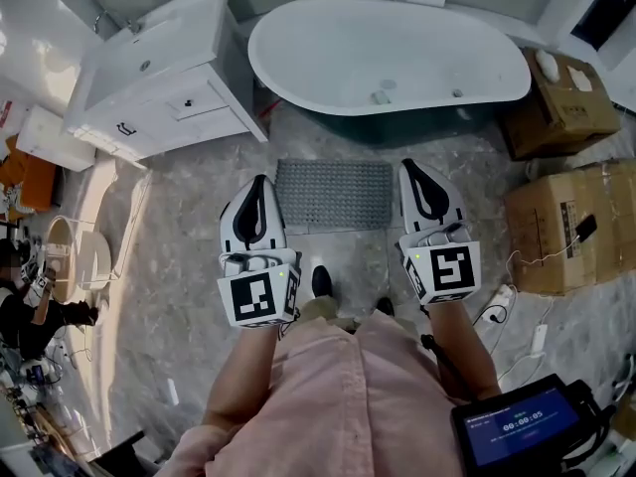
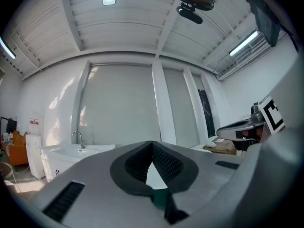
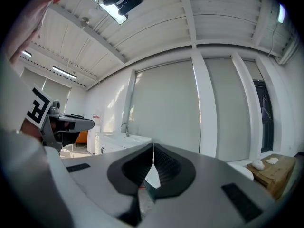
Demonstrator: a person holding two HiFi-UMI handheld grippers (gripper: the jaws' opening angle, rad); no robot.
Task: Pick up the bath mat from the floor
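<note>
A grey textured bath mat [image 1: 334, 193] lies flat on the marble floor in front of the white bathtub [image 1: 388, 56]. In the head view my left gripper [image 1: 261, 181] hangs over the mat's left edge, held level well above the floor, shut and empty. On the other side my right gripper [image 1: 408, 166] is over the mat's right edge, also shut with nothing in it. Both gripper views look level across the room; the mat is out of sight in them. The left gripper [image 2: 152, 144] and right gripper [image 3: 153, 147] show their jaws closed tip to tip.
A white vanity with sink [image 1: 159, 68] stands at the left. Cardboard boxes [image 1: 566, 222] and cables sit at the right. A person [image 1: 30, 296] crouches at the far left edge. My shoes [image 1: 322, 282] stand just behind the mat.
</note>
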